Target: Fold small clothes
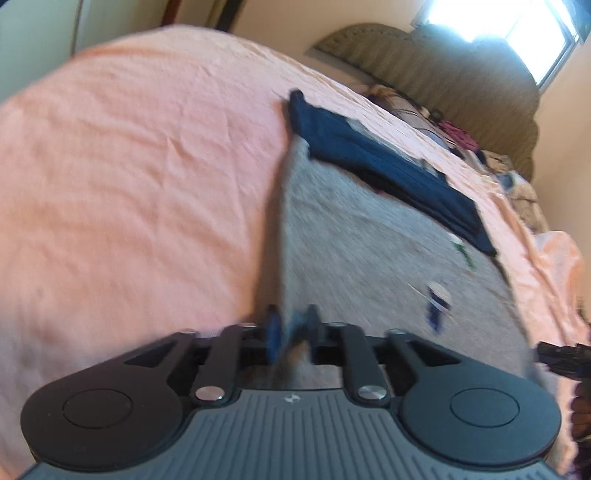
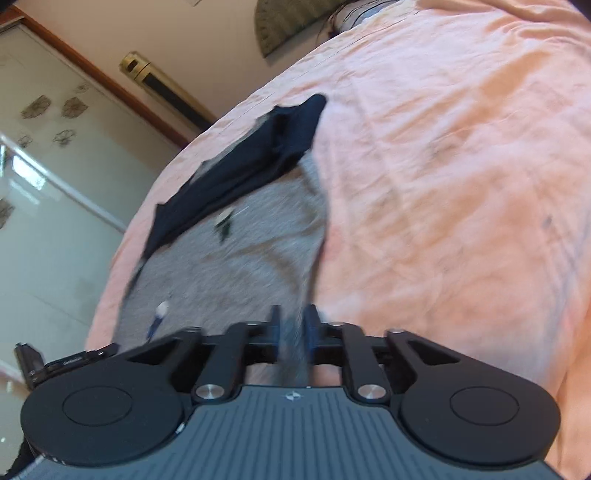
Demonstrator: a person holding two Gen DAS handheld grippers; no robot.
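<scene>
Two tools, left tool (image 1: 291,325) and right tool (image 2: 293,323), stand apart around edges of a grey, navy-banded garment (image 1: 369,236).

Ahead of my grippers spreads a wrinkled peach bedsheet (image 1: 129,147); beyond it I see a ribbed olive padded headboard (image 1: 443,62), cream walls, a glaring bright window (image 1: 495,22), and a frosted floral-etched wardrobe door (image 2: 48,166).
</scene>
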